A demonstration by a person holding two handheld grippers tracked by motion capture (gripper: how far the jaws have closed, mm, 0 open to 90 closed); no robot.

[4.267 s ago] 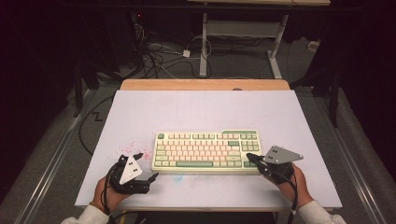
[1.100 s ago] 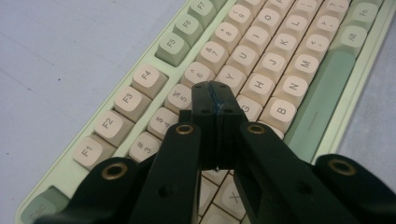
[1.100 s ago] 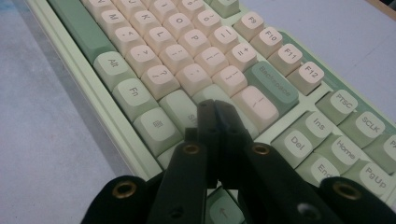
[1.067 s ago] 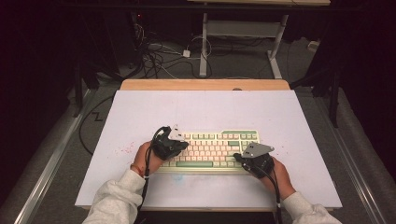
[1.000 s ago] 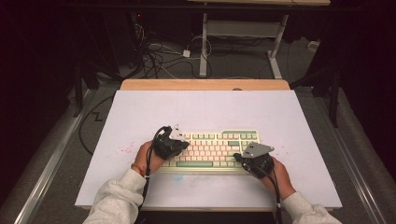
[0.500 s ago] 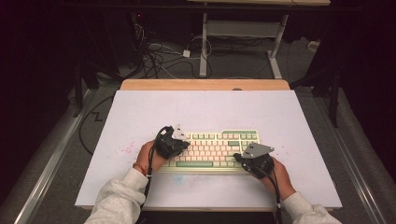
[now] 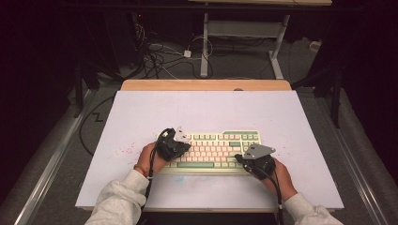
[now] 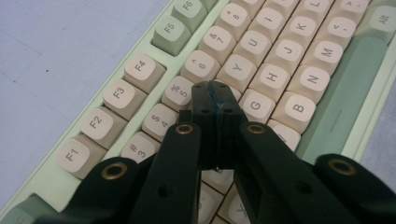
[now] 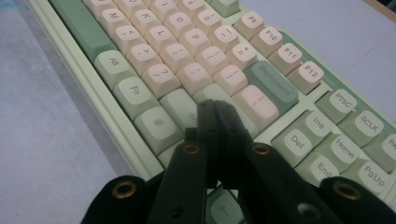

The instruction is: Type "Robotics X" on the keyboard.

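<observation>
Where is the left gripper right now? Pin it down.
In the high view the left gripper sits over the keyboard's left end on the white table; its own view shows shut jaws above the keys near 5 and G.

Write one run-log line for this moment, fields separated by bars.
scene: keyboard on table | left gripper: shut, tip over letter keys | right gripper: shut, tip over Shift area | held: nothing

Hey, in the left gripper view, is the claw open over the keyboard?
No, the left claw is shut, its two black jaws pressed together above the keyboard near the 5 and G keys.
</observation>
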